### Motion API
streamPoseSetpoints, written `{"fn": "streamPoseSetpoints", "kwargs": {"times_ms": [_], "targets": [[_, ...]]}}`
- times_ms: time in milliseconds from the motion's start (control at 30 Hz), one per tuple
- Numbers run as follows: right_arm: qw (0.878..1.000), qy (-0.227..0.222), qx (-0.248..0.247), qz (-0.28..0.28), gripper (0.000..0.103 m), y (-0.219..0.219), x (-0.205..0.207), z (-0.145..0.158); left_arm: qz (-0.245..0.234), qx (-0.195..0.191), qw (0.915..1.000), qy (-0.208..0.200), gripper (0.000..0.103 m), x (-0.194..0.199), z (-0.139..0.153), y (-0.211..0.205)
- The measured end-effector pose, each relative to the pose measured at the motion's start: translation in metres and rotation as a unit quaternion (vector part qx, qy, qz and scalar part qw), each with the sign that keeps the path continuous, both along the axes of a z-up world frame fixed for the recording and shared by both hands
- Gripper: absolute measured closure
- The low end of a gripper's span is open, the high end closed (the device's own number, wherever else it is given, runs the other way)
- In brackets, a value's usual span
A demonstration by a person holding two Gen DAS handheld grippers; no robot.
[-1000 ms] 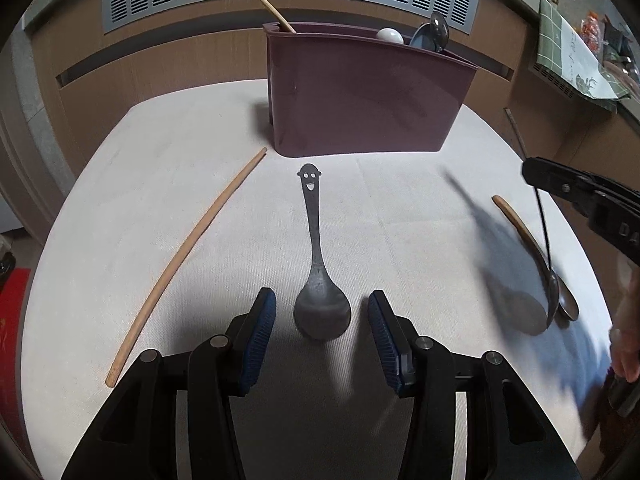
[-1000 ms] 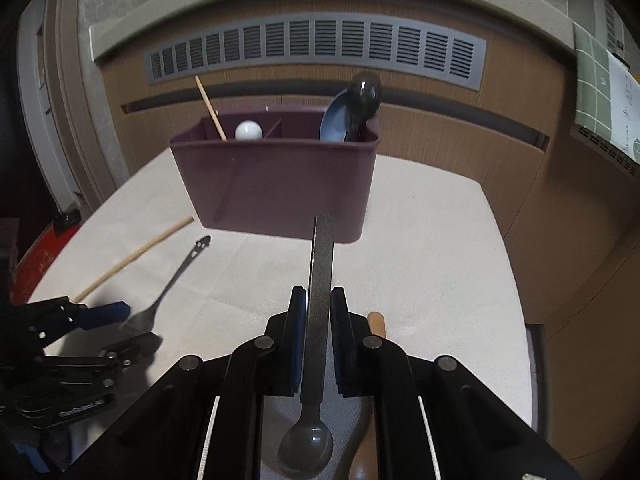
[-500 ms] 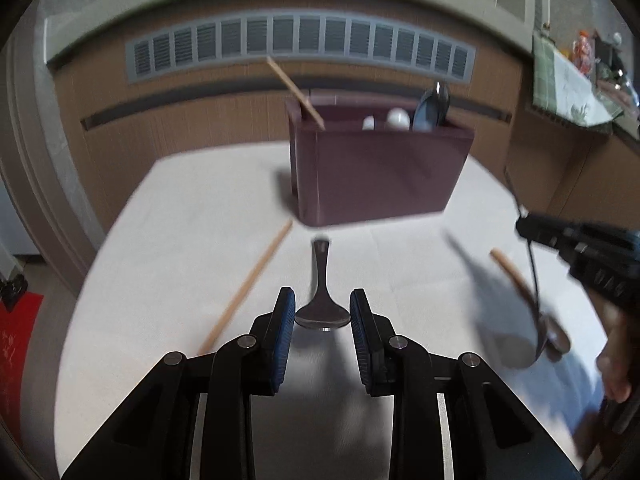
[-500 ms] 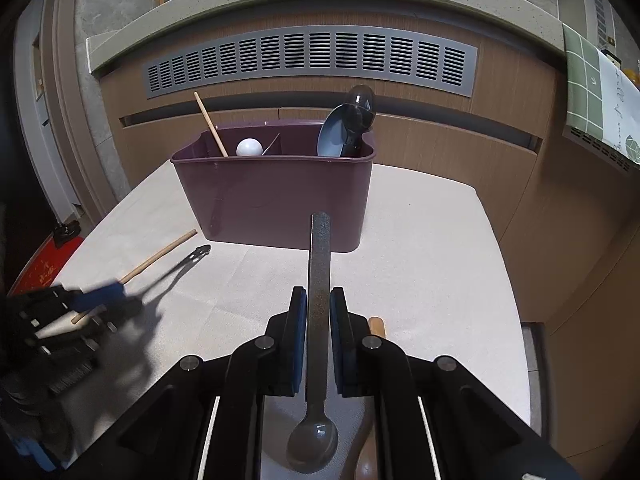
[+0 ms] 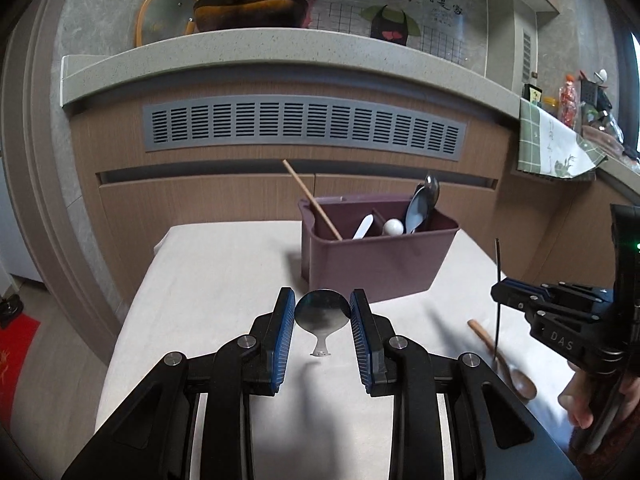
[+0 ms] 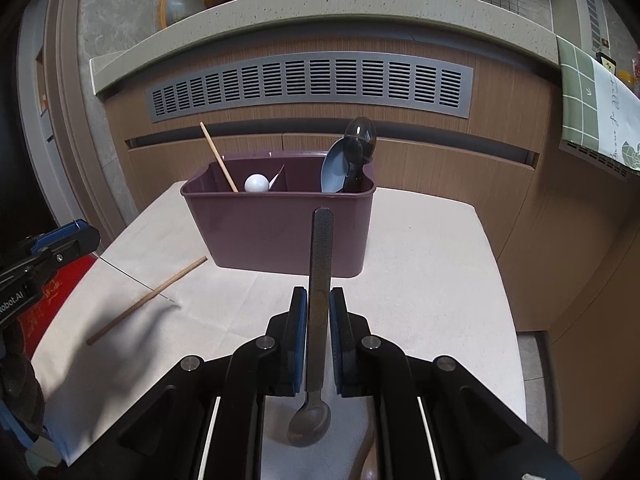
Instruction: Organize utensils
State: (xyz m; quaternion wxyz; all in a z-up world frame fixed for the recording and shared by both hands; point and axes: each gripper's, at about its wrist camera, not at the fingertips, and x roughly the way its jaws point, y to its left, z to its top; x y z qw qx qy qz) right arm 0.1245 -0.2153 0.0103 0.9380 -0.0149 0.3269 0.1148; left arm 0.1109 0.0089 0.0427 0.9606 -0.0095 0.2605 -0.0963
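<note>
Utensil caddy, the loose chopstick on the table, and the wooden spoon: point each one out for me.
utensil caddy (image 6: 280, 232), right wrist view, on its front wall.
loose chopstick (image 6: 148, 300), right wrist view, on the middle of its shaft.
wooden spoon (image 5: 522, 385), left wrist view, on its bowl.

A grey slatted vent grille (image 5: 304, 128) is running across the wooden cabinet front (image 5: 200, 200), and everything else is sitting around it. Directly above the grille, a speckled stone counter ledge (image 5: 256, 50) is curving overhead. Above the grille's left end, a dark pan with a yellow handle (image 5: 246, 10) is resting on that ledge. Right of the grille, a green checked cloth (image 5: 550, 144) is hanging down. Below and left, a red mat (image 5: 16, 344) is lying on the floor.
</note>
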Motion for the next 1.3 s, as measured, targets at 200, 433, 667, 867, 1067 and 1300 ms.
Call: {"fn": "streamPoseSetpoints", "kwargs": {"times_ms": [200, 433, 667, 867, 1067, 1300], "targets": [[1.000, -0.013, 0.003, -0.005, 0.100, -0.002, -0.001, 0.010, -0.011, -0.003, 0.9998, -0.013, 0.074, -0.004, 0.014, -0.005], [0.999, -0.033, 0.008, 0.006, 0.100, -0.008, -0.005, 0.028, -0.020, -0.013, 0.9992, -0.031, 0.074, -0.009, 0.038, -0.001], [0.992, 0.109, 0.008, 0.070, 0.096, -0.009, 0.019, -0.020, -0.021, -0.031, 0.9993, -0.004, 0.074, -0.006, 0.028, 0.007], [0.987, 0.137, -0.001, 0.083, 0.095, -0.025, -0.011, -0.046, -0.034, -0.035, 0.9987, 0.017, 0.074, -0.005, 0.013, 0.009], [0.983, 0.145, -0.069, 0.091, 0.090, -0.023, -0.060, -0.071, -0.036, -0.042, 0.9982, 0.026, 0.074, 0.000, 0.005, 0.009], [0.986, 0.145, -0.033, 0.069, 0.080, -0.026, -0.042, -0.077, -0.032, -0.042, 0.9978, 0.041, 0.074, 0.003, -0.002, 0.008]]}}
